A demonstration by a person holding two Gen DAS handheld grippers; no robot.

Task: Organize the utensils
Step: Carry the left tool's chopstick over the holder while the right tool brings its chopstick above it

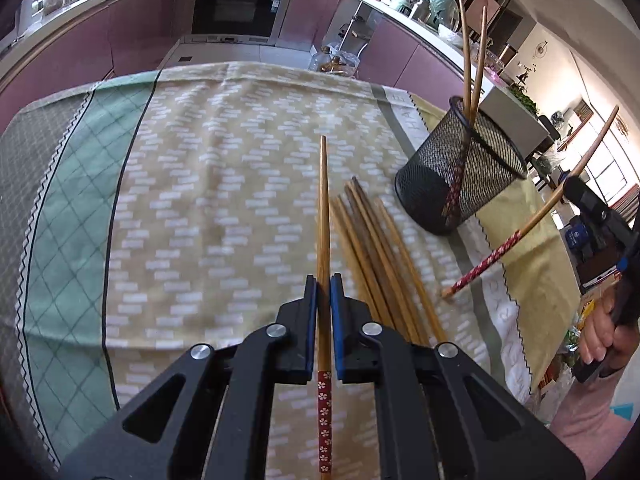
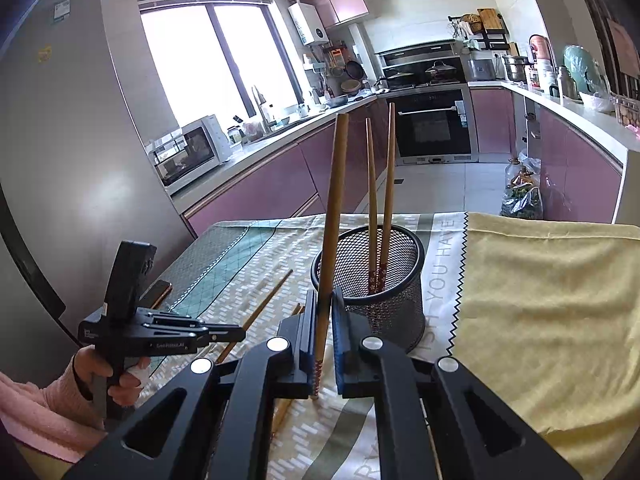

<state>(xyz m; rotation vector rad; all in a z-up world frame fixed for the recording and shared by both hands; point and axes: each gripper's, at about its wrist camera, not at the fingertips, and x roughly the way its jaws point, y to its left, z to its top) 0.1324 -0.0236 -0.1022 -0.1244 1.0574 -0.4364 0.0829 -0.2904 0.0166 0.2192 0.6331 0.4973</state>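
Left hand-held gripper (image 1: 324,300): it is closing its blue pads on one chopstick (image 1: 323,216), clamped near the red flowered end, bare wooden tip pointing straight ahead, away from the camera.
Right hand-held gripper (image 2: 323,320): it is pinching a second chopstick (image 2: 334,216) just above its red patterned end, jaws all but together on it.
Left view only: it is showing the loose pile of chopsticks (image 1: 380,256) lying on the bench cloth (image 1: 200,184), fanned just right of the held one, long axes running roughly away from the camera. It is also catching the right-hand stick from the side, slanting up and to the right, red end low over the cloth.
Right view only: it is showing that same stick standing nearly upright, thin end up, right against the near rim of the mesh cup (image 2: 384,280). A hand (image 2: 116,376) in a pink sleeve is gripping the left tool at the lower left.
Mesh cup: it is standing on the cloth near the yellow towel (image 2: 552,312), holding two chopsticks (image 2: 380,200), red ends down, tips leaning up and crossing slightly.
Cloth pile versus cup: they are sitting near each other, not touching.
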